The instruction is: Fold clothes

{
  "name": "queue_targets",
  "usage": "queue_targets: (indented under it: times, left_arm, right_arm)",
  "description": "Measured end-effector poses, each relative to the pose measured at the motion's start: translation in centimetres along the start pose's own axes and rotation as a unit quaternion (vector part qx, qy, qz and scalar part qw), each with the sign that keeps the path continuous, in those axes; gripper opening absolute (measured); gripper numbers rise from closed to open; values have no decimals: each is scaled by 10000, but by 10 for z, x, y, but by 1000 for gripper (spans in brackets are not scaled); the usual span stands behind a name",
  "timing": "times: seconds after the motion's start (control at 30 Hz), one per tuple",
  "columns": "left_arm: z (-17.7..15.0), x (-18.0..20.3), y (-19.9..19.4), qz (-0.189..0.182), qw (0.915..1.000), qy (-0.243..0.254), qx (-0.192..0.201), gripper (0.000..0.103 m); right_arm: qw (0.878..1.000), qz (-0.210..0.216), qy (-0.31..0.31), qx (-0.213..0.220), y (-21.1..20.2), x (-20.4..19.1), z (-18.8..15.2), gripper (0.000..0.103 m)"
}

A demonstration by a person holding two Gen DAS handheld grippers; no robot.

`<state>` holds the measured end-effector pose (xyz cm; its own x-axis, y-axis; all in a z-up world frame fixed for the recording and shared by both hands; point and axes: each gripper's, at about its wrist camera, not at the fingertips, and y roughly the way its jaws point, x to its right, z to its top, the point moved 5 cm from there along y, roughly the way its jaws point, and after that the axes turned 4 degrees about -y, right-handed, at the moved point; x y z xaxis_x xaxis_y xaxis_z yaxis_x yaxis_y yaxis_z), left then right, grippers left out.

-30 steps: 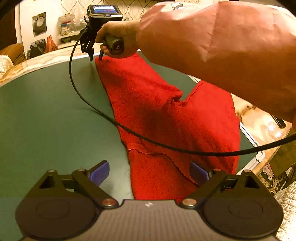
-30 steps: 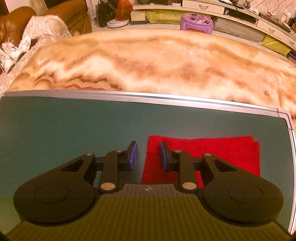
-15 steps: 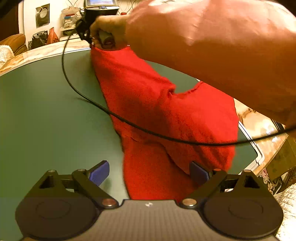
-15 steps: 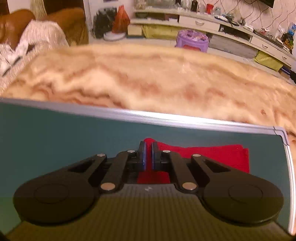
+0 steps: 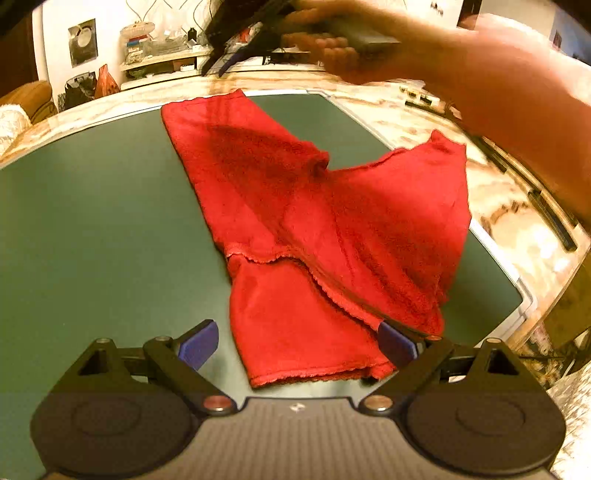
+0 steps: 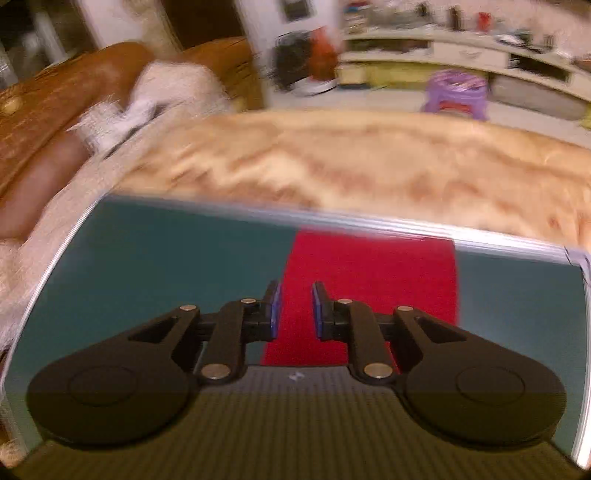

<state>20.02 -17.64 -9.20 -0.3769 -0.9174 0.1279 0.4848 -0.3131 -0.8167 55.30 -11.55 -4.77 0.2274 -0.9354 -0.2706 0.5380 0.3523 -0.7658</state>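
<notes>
We see warm yellow indoor light. Brown leather sofa [image 6: 55,122] at ten o'clock, pale fringed throw [image 6: 162,92] draped over it. Long white low cabinet [image 6: 480,55] at one o'clock, purple stool [image 6: 458,94] before it. White wall [image 5: 107,33] behind, cluttered shelf [image 5: 159,61].

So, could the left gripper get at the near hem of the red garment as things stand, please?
Probably yes. The left gripper is open, with the hem of the red garment lying flat on the green mat between its fingers, and nothing covers it.
</notes>
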Motion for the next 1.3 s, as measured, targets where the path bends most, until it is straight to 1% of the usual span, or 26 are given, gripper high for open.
queue_targets:
  times: [0.03,0.07,0.1,0.13,0.17,0.23,0.27,0.33,0.37,0.4,0.5,0.57,0.63,0.73,0.8,0.9,0.93,0.97,1.03,1.13,1.2,1.27,1.3]
  left_arm:
    - [-1,1,0,-4,10000,8,-10,96]
    - [-1,2,1,-9,10000,12,-25,96]
    - [-2,3,2,-10,10000,18,-42,96]
    - [-3,5,2,-32,10000,45,-82,96]
    - [-3,7,4,-96,9998,97,-152,96]
    - [-5,19,9,-321,9985,349,-292,96]
    - [-6,26,8,-354,9975,526,-304,96]
    - [-9,40,4,-178,9953,929,-204,96]
    - [-10,47,2,-76,9939,1095,-136,96]
    - [-11,52,1,-91,9931,1166,-129,96]
    - [-15,66,4,-235,9910,1300,-217,97]
    - [-18,70,11,-85,9891,1436,-327,97]
    - [-19,71,19,46,9881,1469,-453,97]
    - [-18,65,25,128,9893,1351,-529,96]
    - [-18,60,28,198,9900,1282,-551,96]
    - [-18,57,28,242,9902,1243,-593,94]
    - [-18,56,27,231,9905,1218,-593,92]
    - [-18,55,26,212,9909,1189,-593,86]
    - [-17,52,24,175,9917,1131,-592,78]
    - [-17,51,21,77,9922,1122,-534,66]
    - [-16,53,18,56,9919,1176,-467,60]
    - [-17,53,17,-34,9917,1189,-477,47]
    - [-17,52,17,-94,9918,1174,-494,43]
  right_arm:
    - [9998,200,-18,-87,-21,1,-21,26]
    - [9993,352,-32,-153,-40,3,-41,26]
    - [9992,398,-58,-87,-64,6,-64,26]
    - [9994,350,-59,26,-85,10,-84,30]
    - [9995,280,-44,131,-103,14,-102,36]
    - [9998,116,-128,142,-123,21,-140,39]
    - [9997,-22,-240,3,-122,24,-157,39]
    - [9967,-561,-404,-421,-103,32,-192,39]
    - [9950,-699,-458,-548,-92,34,-205,39]
    - [9937,-810,-582,-519,-87,32,-210,39]
    - [9887,-1081,-1008,-244,-79,22,-210,39]
    - [9879,-960,-1204,-171,-76,16,-198,39]
    - [9858,-766,-1461,-323,-67,10,-187,39]
    - [9805,-572,-1743,-709,-51,8,-176,39]
    - [9796,-422,-1749,-892,-44,9,-172,39]
    - [9815,-349,-1599,-990,-38,13,-169,38]
    - [9821,-348,-1553,-1009,-39,13,-169,35]
    - [9823,-356,-1520,-1039,-39,12,-169,27]
    - [9805,-600,-1506,-1115,-41,10,-174,14]
    - [9814,-818,-1336,-1112,-49,-1,-177,9]
    - [9830,-924,-1209,-1025,-56,-3,-177,9]
    - [9865,-964,-992,-881,-66,-4,-178,9]
    - [9870,-1004,-903,-873,-69,-3,-178,9]
